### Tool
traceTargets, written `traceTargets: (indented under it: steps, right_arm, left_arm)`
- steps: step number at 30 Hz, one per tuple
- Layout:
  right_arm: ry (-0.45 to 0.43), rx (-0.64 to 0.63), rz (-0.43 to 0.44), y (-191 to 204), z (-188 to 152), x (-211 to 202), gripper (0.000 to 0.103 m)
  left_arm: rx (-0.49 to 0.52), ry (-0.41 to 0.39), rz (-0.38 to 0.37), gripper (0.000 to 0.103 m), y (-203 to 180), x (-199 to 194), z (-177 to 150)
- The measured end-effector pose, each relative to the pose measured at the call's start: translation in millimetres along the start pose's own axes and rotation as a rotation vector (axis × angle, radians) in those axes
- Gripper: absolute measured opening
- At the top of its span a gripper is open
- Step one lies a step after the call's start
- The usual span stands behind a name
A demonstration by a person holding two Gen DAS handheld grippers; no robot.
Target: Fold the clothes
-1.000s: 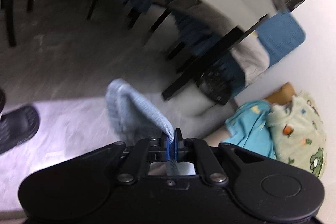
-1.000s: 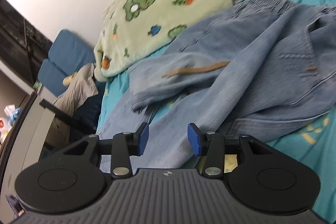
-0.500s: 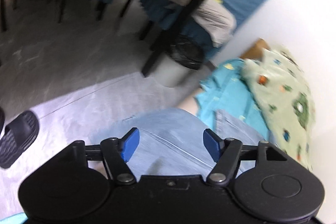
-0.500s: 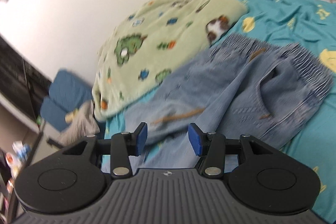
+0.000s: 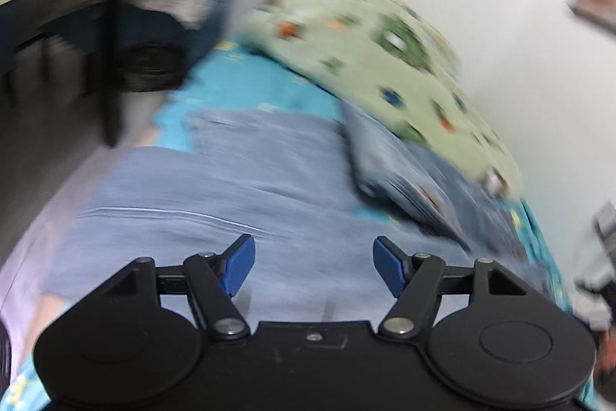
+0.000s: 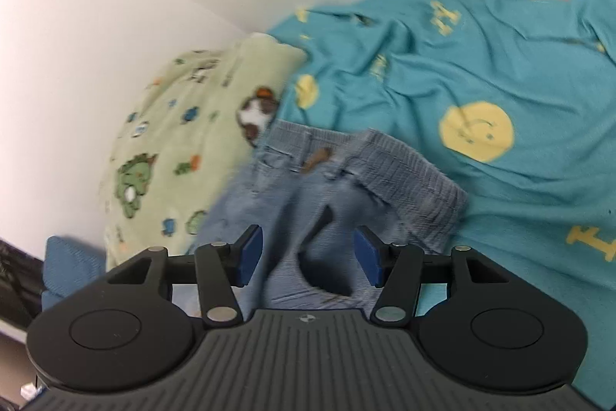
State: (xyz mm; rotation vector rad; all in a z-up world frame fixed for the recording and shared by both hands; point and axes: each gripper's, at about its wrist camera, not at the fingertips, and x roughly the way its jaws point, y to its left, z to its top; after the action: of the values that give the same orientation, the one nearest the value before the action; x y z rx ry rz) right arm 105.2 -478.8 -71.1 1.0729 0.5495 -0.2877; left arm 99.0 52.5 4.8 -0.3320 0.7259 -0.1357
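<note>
The jeans lie spread on the bed, over the teal sheet, with the green blanket just beside them toward the wall. Neither gripper has hold of anything. The left gripper hangs over a broad flat stretch of denim, its jaws released and standing well apart with only cloth below them, not between the pads. The right gripper looks onto the waistband; its jaws are opening, and the crumpled seat of the jeans shows through the gap, but the pads do not press on it.

This looks like the lay-out step: the garment is down but not yet squared, so I judge the folding proper has barely begun. The next move calls for a fresh grip. The right gripper would take an edge near the waist, the left one a leg lower down, so the cloth can be pulled flat or 1 leg laid over the other. The bunched fabric below the waistband needs smoothing first, or the fold will trap a lump.

The long axis of the jeans runs along the bed: waistband toward the smiley-print end of the sheet, legs toward the bed's edge, where 1 leg seems to reach the side by the floor. The left view is blurred, so the hems cannot be made out.
</note>
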Motion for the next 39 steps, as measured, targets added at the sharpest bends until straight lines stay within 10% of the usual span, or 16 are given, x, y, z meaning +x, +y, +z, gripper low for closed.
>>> traceTargets:
  steps: [7,18,25,39]
  right_arm:
    - [-0.011,0.029,0.042,6.5,7.7,30.3,0.059]
    - [0.039,-0.097,-0.076,24.4,8.8,95.2,0.058]
    - [-0.01,-0.136,-0.102,26.3,3.5,110.5,0.016]
    - [-0.348,-0.377,0.291,82.7,-8.3,-7.3,0.008]
  left_arm:
    - [0.24,0.072,-0.111,0.065,-49.8,45.9,-31.4]
    - [0.27,0.175,-0.093,0.064,-52.2,75.6,-51.8]
    - [0.249,0.183,-0.095,0.064,-46.2,84.6,-52.1]
    - [0.165,0.15,-0.153,0.064,-37.2,66.6,-43.2]
